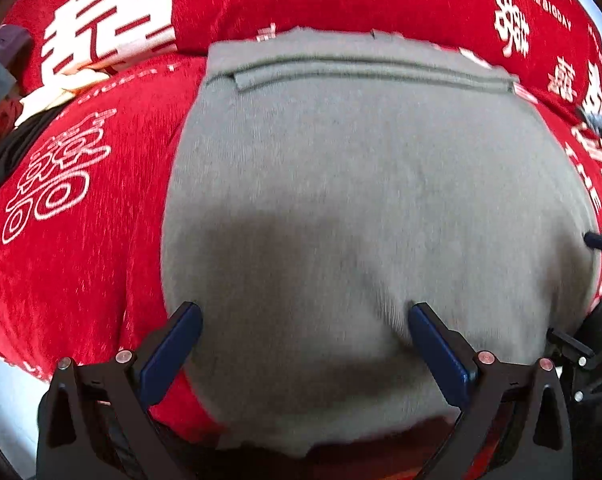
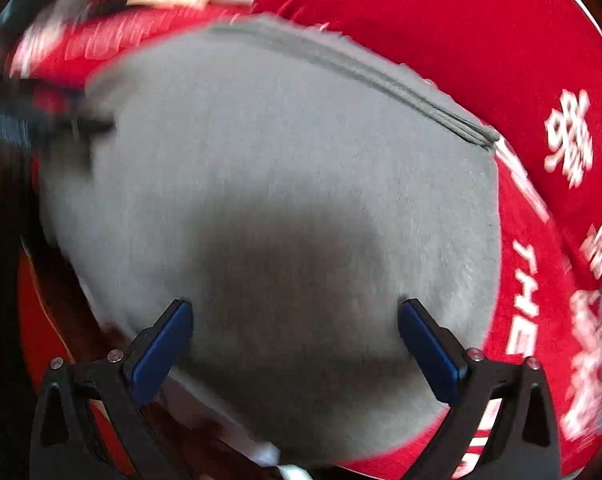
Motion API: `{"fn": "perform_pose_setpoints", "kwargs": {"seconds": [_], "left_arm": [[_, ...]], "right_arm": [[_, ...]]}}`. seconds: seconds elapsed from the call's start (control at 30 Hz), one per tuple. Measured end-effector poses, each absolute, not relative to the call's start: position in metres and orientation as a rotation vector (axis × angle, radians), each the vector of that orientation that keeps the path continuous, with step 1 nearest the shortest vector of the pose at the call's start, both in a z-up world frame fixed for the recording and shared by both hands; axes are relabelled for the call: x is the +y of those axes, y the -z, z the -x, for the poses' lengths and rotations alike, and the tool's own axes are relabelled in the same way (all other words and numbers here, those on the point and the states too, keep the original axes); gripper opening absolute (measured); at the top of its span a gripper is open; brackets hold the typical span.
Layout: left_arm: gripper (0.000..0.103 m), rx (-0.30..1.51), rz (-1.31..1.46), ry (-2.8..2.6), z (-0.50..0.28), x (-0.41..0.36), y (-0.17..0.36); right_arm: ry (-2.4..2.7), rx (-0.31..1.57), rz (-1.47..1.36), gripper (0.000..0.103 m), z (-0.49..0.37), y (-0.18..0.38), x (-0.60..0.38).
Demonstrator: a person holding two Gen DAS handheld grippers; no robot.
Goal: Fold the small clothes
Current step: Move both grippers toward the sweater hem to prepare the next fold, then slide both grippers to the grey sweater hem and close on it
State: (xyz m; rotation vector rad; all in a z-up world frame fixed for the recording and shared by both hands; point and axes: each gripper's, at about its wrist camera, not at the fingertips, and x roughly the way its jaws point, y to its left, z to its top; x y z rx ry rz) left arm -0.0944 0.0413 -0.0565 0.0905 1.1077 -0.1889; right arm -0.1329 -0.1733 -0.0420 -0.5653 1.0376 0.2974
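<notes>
Lying flat on the red cloth (image 1: 81, 280), the grey garment (image 1: 361, 184) is being approached by the left gripper (image 1: 305, 320) and the right gripper (image 2: 295, 318), both spread wide and holding nothing. Only the top layer may be pinched, so the fold is risking to slip crooked.

Left black two-finger gripper (image 1: 305, 322): angular matte frame, flat dark-blue rectangular finger pads (image 1: 173, 352), round silver-pink screw heads (image 1: 123, 356) at pivots (four visible). Right black two-finger gripper (image 2: 295, 320): same frame, same blue pads (image 2: 431, 354), same screws.
</notes>
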Motion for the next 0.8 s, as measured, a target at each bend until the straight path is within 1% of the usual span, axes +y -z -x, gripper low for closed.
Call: {"fn": "perform_pose_setpoints", "kwargs": {"seconds": [0.03,0.13,0.3,0.37,0.43,0.5,0.63,0.8], "left_arm": [[0.103,1.114,-0.103,0.198,0.098,0.041,0.054],[0.103,1.080,-0.162,0.228,0.108,0.032,0.045],[0.103,1.036,-0.218,0.298,0.108,0.003,0.036],[0.103,1.058,-0.221,0.294,0.102,-0.001,0.043],[0.103,1.091,-0.228,0.274,0.096,-0.001,0.052],[0.103,1.092,-0.198,0.278,0.096,0.003,0.056],[0.103,1.081,-0.204,0.274,0.102,0.005,0.058],[0.103,1.079,-0.210,0.271,0.108,0.006,0.061]], "right_arm": [[-0.301,1.053,0.654,0.102,0.140,0.046,-0.169],[-0.305,1.059,0.766,0.102,0.151,0.046,-0.158],[-0.420,0.913,0.754,0.102,0.148,0.022,-0.118],[-0.440,0.868,0.774,0.102,0.140,0.021,-0.101],[-0.443,0.866,0.784,0.102,0.128,0.028,-0.090],[-0.444,0.905,0.766,0.102,0.118,0.039,-0.090],[-0.478,0.963,0.576,0.102,0.109,0.040,-0.118],[-0.469,0.934,0.597,0.102,0.123,0.044,-0.136]]}}
